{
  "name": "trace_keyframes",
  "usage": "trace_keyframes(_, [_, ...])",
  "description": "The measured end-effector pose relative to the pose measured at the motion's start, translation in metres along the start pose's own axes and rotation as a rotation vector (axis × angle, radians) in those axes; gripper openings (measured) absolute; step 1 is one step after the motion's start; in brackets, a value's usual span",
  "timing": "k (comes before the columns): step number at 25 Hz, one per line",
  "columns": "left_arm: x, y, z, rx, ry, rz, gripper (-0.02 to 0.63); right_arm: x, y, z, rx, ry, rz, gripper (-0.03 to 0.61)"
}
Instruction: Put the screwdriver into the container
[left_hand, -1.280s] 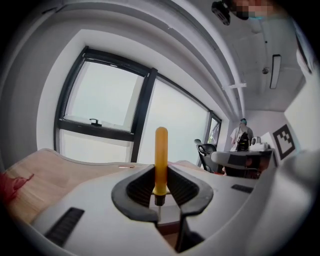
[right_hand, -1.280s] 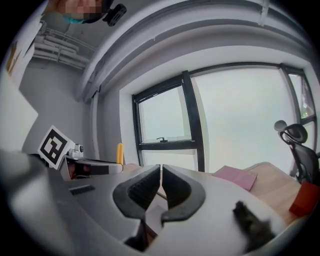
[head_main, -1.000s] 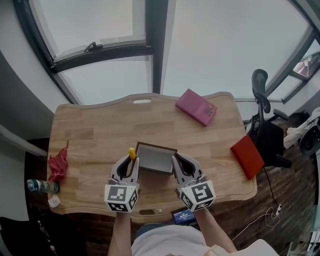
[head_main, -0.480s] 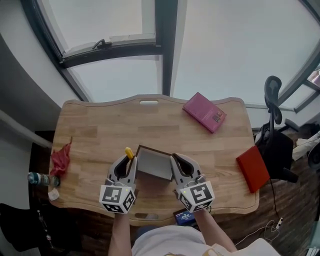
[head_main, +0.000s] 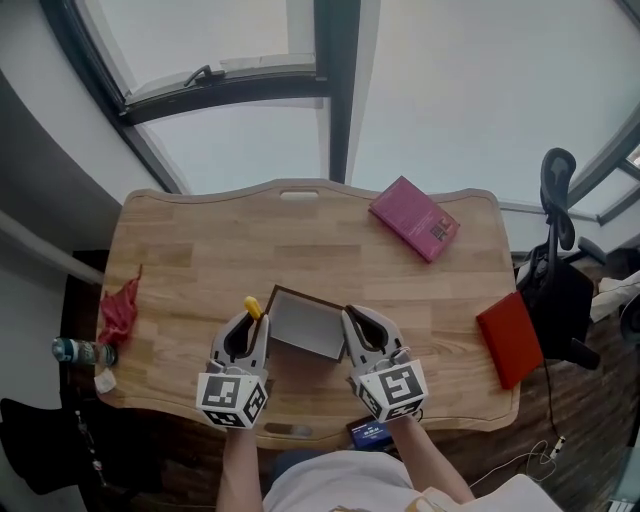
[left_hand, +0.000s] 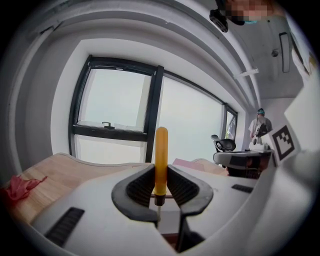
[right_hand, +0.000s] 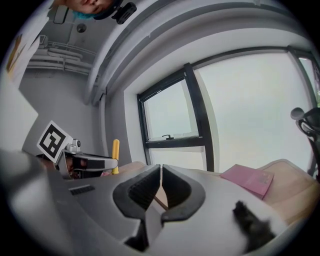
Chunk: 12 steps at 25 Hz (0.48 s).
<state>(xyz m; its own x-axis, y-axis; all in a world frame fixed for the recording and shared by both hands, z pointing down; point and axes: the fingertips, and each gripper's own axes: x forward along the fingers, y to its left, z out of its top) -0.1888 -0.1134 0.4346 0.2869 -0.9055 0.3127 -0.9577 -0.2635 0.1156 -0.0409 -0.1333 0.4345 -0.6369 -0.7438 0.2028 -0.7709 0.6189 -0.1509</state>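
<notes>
Forearms side by side over the desk (head_main: 200, 260): left gripper (head_main: 255, 320) clamps the upright screwdriver (left_hand: 161, 160), right gripper (head_main: 351, 318) pinches the container (head_main: 305, 325) wall

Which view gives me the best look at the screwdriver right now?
Left gripper view: the screwdriver stands upright, handle clamped in the left claw, shaft pointing down. Head view shows only its yellow tip beside the container; right gripper view shows a small yellow handle at far left.

Pink book (head_main: 415, 218), red book (head_main: 510, 339), crumpled cloth (head_main: 118, 315)
</notes>
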Motion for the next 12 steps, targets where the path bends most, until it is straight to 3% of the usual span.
trace_keyframes(12, [0.027,-0.018,-0.028,0.145,0.123,-0.069,0.080,0.008,-0.009,-0.024,0.033,0.056,0.005,0.034])
